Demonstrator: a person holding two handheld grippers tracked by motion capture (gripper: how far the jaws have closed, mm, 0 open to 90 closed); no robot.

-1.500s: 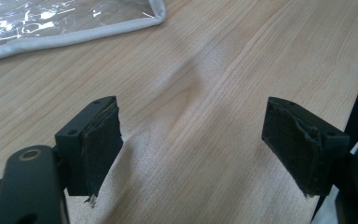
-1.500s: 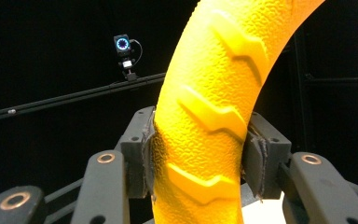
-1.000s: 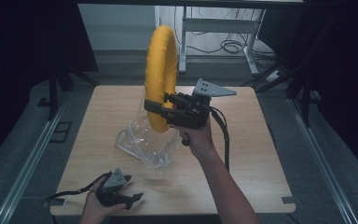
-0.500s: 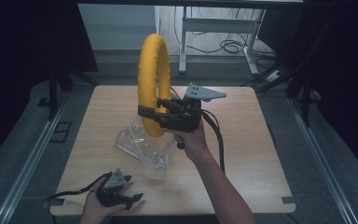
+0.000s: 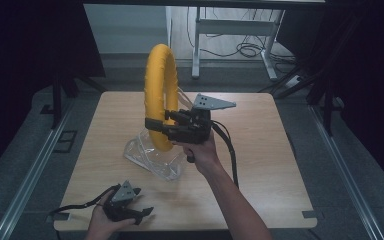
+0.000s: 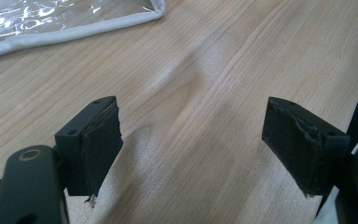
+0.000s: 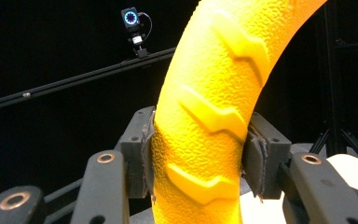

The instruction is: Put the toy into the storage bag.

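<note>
A large yellow ring (image 5: 159, 92) with raised chevron treads stands upright above the middle of the wooden table (image 5: 260, 165). My right gripper (image 5: 156, 125) is shut on the ring's lower part, and in the right gripper view both pads press the yellow ring (image 7: 205, 121) from either side. A clear plastic bag (image 5: 150, 152) with a white edge lies on the table just below the ring; its corner (image 6: 65, 23) shows in the left gripper view. Near the front left edge my left gripper (image 5: 142, 214) rests low over the wood, open with nothing between its pads (image 6: 100, 144).
A black cable (image 5: 230, 152) trails from the right gripper toward the front. Metal rails (image 5: 30, 175) run along the floor on both sides of the table. A desk frame (image 5: 230, 30) and cables stand beyond the far edge.
The right gripper has carried the yellow ring leftward and turned it more edge-on over the bag. The left gripper has stayed put.
</note>
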